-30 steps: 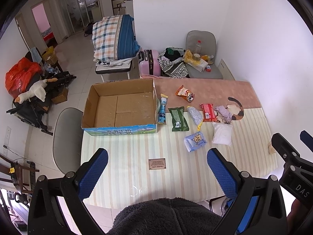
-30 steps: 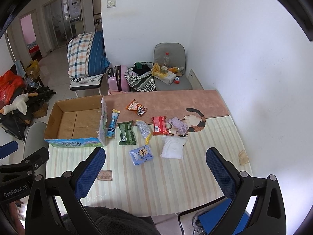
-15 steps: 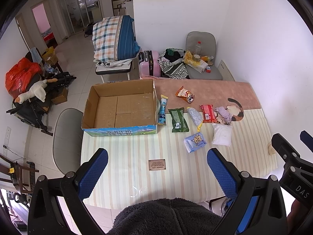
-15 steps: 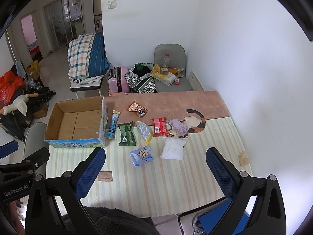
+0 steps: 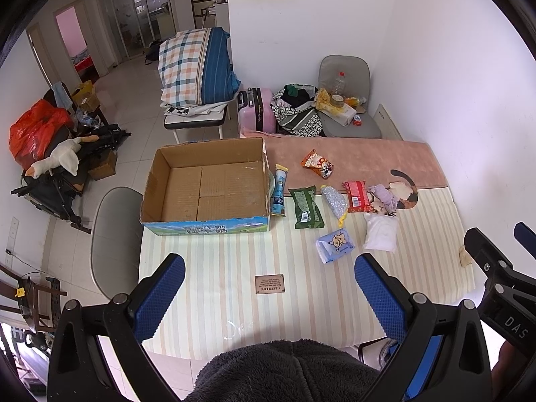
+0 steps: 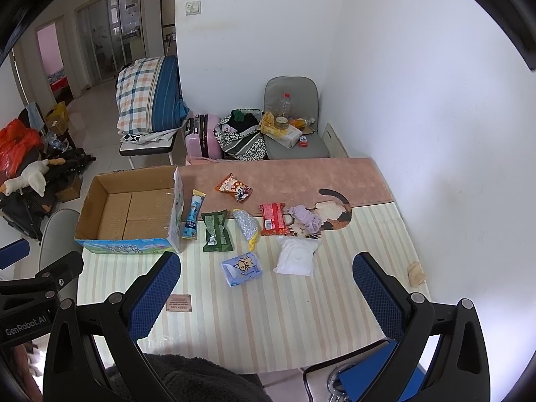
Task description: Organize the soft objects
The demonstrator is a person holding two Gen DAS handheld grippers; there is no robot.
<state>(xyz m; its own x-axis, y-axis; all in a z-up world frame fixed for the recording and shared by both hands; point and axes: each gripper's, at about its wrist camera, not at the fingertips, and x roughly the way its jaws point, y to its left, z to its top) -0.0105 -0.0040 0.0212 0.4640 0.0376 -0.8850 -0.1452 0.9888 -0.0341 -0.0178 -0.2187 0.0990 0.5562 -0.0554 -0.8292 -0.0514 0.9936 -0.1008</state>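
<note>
Worktop, striped cloth, pink mat at far edge. Open cardboard box at far left, nothing inside. Soft packets in a row right of box: blue tube just beside it, green pouch, red pack, white bag, blue tissue pack nearest. Left hand-held gripper and right hand-held gripper both wide apart, holding nothing, above near edge.

Bright, even daylight; soft shadows. Strong fisheye bending, black vignette from 9 to 3 o'clock; focus sharp throughout.
</note>
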